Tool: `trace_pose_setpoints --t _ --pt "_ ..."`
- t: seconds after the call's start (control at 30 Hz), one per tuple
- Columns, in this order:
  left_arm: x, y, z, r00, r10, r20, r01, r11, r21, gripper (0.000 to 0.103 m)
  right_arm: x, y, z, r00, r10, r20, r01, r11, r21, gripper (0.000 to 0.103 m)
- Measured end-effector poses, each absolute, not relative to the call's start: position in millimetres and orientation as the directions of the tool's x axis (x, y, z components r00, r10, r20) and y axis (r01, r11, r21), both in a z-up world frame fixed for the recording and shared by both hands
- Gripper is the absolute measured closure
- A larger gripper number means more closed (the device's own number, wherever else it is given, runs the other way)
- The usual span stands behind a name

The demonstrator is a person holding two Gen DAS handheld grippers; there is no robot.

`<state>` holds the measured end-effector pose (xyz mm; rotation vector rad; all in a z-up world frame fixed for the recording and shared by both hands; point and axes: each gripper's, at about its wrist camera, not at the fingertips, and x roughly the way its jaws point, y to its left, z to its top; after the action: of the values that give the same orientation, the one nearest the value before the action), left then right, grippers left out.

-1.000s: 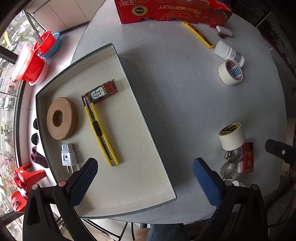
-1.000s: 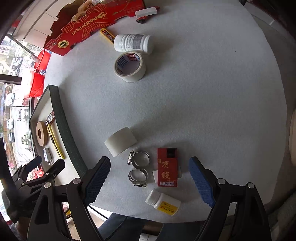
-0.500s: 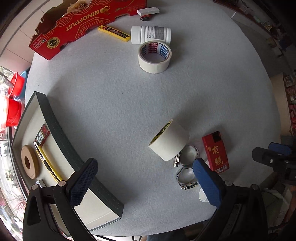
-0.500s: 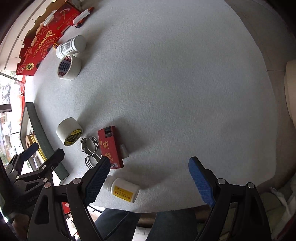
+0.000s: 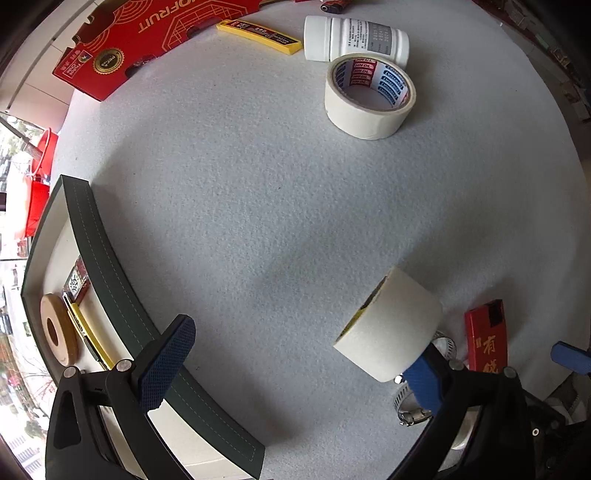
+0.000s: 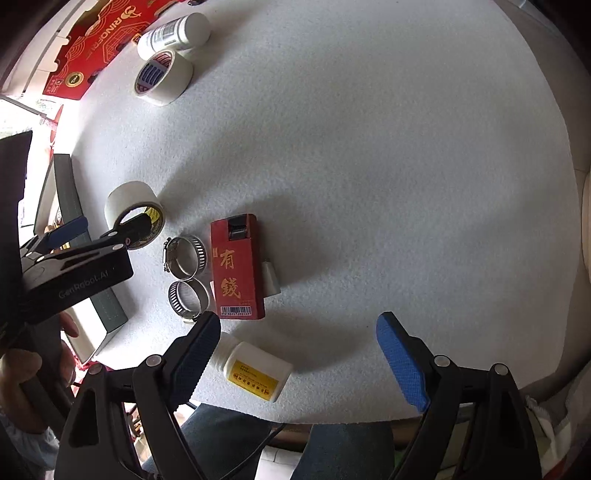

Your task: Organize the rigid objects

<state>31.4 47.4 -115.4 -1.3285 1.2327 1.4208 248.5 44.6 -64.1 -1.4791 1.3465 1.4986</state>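
My left gripper (image 5: 295, 350) hangs open, pointing down at the grey table, its left finger over the tray (image 5: 110, 280). A white tape roll (image 5: 391, 325) lies on its side right against the right finger; I cannot tell if they touch. My right gripper (image 6: 295, 328) is open and empty above the table's near edge. A small white bottle with a yellow label (image 6: 255, 373) lies by its left finger. Ahead lie a red box (image 6: 238, 267) and two metal hose clamps (image 6: 183, 254). In the right wrist view the left gripper (image 6: 103, 227) is over the tape roll (image 6: 133, 210).
The tray holds a wooden ring (image 5: 55, 332), a yellow utility knife (image 5: 85, 332) and a red card (image 5: 75, 277). At the far side lie a wider tape roll (image 5: 369, 96), a white bottle (image 5: 354, 38), a yellow cutter (image 5: 258, 35) and a red carton (image 5: 147, 37).
My left gripper has moved from above the tray to the right and lower, ending beside the white tape roll. My right gripper has sunk closer to the red box and small bottle.
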Motion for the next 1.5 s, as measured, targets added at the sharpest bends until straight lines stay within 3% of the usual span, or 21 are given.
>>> trace_pose_setpoints --t 0.23,0.5,0.67,0.97,1.1,1.23,1.5 --pt "15.5 64.7 -116.7 -0.094 -0.043 -0.995 -0.973 -0.208 0.1 0.0 217.8 46.0 -83.7 -0.141 -0.202 -0.969 -0.929 -0.311 0.2 0.016" --pt "-13.7 64.7 -118.1 -0.123 -0.05 -0.991 -0.948 -0.29 0.132 0.0 246.4 66.8 -85.8 0.047 -0.058 -0.997 -0.94 -0.34 -0.025 0.016" --pt "-40.4 61.3 -97.7 -0.091 0.015 -0.996 -0.932 -0.353 0.08 0.0 282.3 82.0 -76.3 -0.043 -0.06 -0.997 -0.967 -0.247 0.057 0.016" --pt "-6.2 66.1 -95.5 -0.071 0.038 -0.997 -0.965 -0.257 0.059 0.0 278.3 94.6 -85.5 -0.121 -0.111 -0.986 -0.972 -0.186 0.141 0.016" --pt "-2.4 78.9 -100.7 -0.072 0.021 -0.997 -0.966 -0.25 0.064 0.0 267.4 92.5 -92.5 -0.075 -0.104 -0.992 -0.973 -0.208 0.096 0.015" --pt "4.4 74.6 -78.2 -0.096 0.078 -0.992 -0.956 -0.285 0.071 0.0 258.6 91.3 -93.4 -0.061 -0.103 -0.993 -0.972 -0.219 0.083 0.015" --pt "-17.9 56.9 -78.0 -0.108 0.048 -0.993 -0.952 -0.294 0.09 0.0 245.4 84.4 -98.2 -0.037 -0.103 -0.994 -0.964 -0.259 0.063 0.007"
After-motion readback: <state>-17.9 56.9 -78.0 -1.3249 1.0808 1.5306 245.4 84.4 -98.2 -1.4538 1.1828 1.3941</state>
